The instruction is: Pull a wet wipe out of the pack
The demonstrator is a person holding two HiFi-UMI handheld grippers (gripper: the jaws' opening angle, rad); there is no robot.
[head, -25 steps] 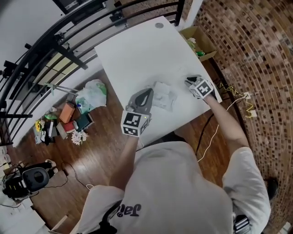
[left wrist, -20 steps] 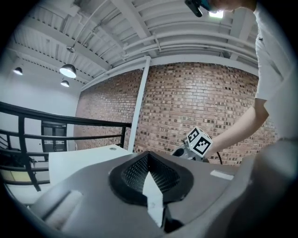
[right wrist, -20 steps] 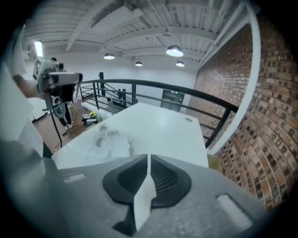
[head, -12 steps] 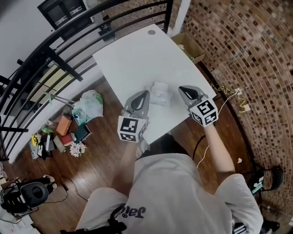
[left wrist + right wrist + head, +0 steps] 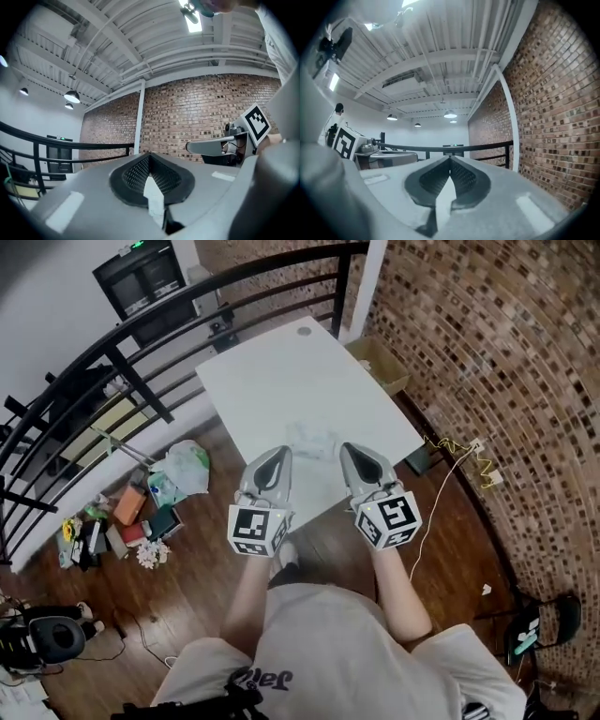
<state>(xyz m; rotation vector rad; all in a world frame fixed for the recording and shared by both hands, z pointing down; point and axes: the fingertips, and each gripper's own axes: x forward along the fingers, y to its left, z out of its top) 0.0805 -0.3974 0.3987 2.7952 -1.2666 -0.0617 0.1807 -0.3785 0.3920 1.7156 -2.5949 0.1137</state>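
Note:
The wipe pack, a pale crumpled bundle, lies near the front edge of the white table in the head view. Both grippers are held level, side by side, well above the table and clear of the pack. My left gripper has its jaws together with nothing in them, and its own view shows only railing, brick wall and ceiling beyond the tips. My right gripper is likewise shut and empty, and its own view shows the same. The pack shows in neither gripper view.
A black railing curves behind and left of the table. On the wooden floor to the left lie a plastic bag and several small items. A cardboard box and a yellow cable lie beside the brick wall.
Both grippers lifted off the table toward the head camera. The right one swung in from the table's right edge to beside the left, and its jaws closed. The pack stayed on the table.

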